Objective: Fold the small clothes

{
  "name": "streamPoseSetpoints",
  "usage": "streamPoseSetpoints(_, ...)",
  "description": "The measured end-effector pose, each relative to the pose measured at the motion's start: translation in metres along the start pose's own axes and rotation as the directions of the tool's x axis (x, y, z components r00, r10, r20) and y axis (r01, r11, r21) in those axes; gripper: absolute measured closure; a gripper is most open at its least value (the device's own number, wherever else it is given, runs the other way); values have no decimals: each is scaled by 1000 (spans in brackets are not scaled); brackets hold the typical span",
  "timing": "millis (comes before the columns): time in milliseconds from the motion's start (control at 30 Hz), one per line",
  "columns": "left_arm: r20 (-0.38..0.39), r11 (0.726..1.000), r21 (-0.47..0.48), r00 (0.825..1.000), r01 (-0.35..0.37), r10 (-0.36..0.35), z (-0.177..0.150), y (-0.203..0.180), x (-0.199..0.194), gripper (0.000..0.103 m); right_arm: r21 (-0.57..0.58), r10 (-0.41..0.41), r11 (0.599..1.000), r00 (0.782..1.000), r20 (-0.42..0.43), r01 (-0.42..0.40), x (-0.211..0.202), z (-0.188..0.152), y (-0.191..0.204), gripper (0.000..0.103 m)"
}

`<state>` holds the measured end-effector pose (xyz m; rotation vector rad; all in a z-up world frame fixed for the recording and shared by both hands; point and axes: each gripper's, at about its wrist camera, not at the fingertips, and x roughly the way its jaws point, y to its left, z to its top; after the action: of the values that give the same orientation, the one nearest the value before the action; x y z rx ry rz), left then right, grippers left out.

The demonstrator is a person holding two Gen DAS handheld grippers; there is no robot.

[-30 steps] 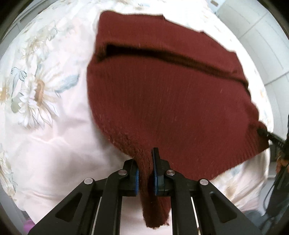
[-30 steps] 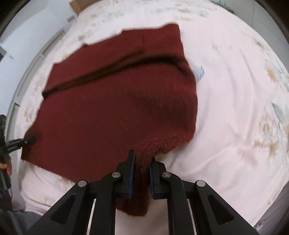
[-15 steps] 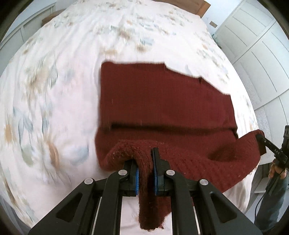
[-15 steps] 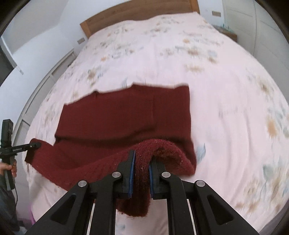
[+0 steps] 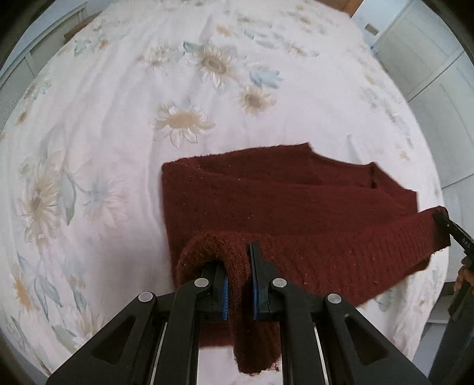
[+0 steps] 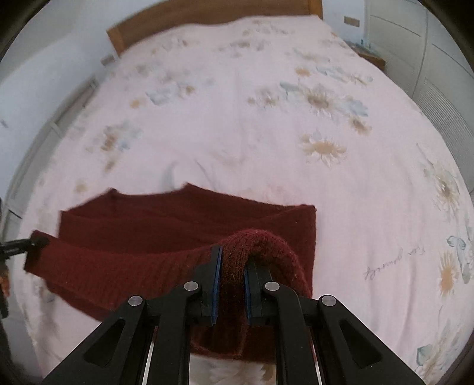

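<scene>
A dark red knitted sweater (image 5: 296, 207) lies on a bed with a pale floral bedspread (image 5: 148, 88). My left gripper (image 5: 238, 272) is shut on the sweater's near left corner, lifted above the rest. My right gripper (image 6: 231, 266) is shut on the near right corner of the sweater (image 6: 177, 219). The near edge hangs taut between the two grippers, raised over the part that lies flat. The right gripper's tip (image 5: 444, 222) shows at the right of the left wrist view. The left gripper's tip (image 6: 17, 245) shows at the left of the right wrist view.
The bedspread (image 6: 266, 118) stretches far ahead to a wooden headboard (image 6: 207, 14). White wardrobe doors (image 5: 438, 74) stand to the right. A wall (image 6: 44, 74) runs along the left of the bed.
Both grippers have carried the sweater's near edge up and forward over the rest. The garment now looks shorter and doubled, and the views have tilted up to show more bed.
</scene>
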<state>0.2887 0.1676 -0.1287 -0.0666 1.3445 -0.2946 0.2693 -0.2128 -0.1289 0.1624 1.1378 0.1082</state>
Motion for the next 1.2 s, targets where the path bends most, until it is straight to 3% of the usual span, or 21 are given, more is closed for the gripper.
streamPoseSetpoints(167,-22,999,1,999,-42,42,2,1,17,94,18,-18,1000,998,-58,19,31,-3,-6,91)
streamPoseSetpoints(400,-31,998,-15,997,-65,64,6,2,18,93,39,-23,999,999,-47,25,35,-5,-6,87)
streamPoseSetpoints(500,-35,996,-38,996,-80,79,9,3,18,90,56,-21,998,999,-42,23,30,-3,-7,75)
streamPoseSetpoints(567,-36,991,-66,993,-115,113,10,1,13,74,63,-18,998,1000,-25,20,23,-2,-6,63)
streamPoseSetpoints(600,-23,993,-70,995,-99,98,11,-1,10,66,68,-11,998,1000,-16,13,20,-1,-6,50)
streamPoseSetpoints(633,-15,993,-76,996,-89,88,12,-2,8,50,71,-5,997,1000,-9,5,16,-1,-5,39)
streamPoseSetpoints(667,-2,993,-84,996,-86,86,13,-3,5,40,68,1,998,1000,-1,-1,13,1,-4,37)
streamPoseSetpoints(800,76,992,-113,995,-62,71,17,-12,-8,35,42,-11,999,1000,24,10,3,1,2,23)
streamPoseSetpoints(867,96,994,-97,993,-58,67,17,-21,-13,20,24,-17,1000,999,35,16,0,-1,7,21)
streamPoseSetpoints(1000,132,995,-40,987,-86,91,10,-45,-17,14,-19,-29,999,997,68,31,-3,-11,24,18)
streamPoseSetpoints(1100,160,992,16,979,-128,124,1,-67,-8,3,-75,-44,996,995,94,51,-3,-24,45,17)
streamPoseSetpoints(1200,199,982,73,967,-176,158,-11,-86,4,1,-117,-59,990,992,109,72,3,-38,64,17)
